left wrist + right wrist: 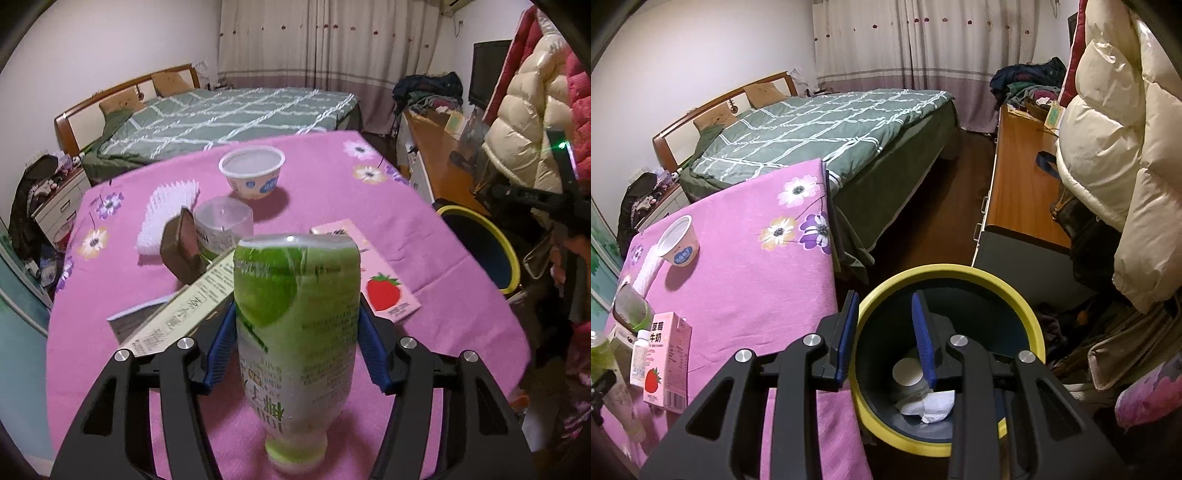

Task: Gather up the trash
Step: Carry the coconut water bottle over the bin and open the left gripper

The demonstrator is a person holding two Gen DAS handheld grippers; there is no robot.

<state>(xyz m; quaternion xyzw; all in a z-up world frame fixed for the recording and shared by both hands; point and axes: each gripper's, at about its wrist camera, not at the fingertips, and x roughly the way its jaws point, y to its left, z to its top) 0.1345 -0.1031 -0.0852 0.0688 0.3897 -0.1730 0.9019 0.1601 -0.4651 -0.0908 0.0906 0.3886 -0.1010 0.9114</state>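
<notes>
A green-and-white plastic bottle point(295, 317) lies with its cap towards the camera, and my left gripper point(297, 306) is shut on its sides with the blue pads. On the pink flowered tablecloth point(332, 192) beyond it are a white yoghurt cup point(253, 171), a strawberry milk carton point(373, 280), a clear plastic container point(221, 225) and a long printed box point(184, 310). My right gripper point(884, 299) hangs open and empty over the near rim of a yellow-rimmed dark bin point(1027, 306). White crumpled tissue point(931, 404) lies in the bin's bottom.
A stack of white paper point(168, 218) and a brown object point(181, 247) lie left of the bottle. The bin point(480, 243) stands on the floor off the table's right edge. A bed point(820, 133), a wooden desk point(1019, 192) and hanging padded coats point(1108, 147) surround it.
</notes>
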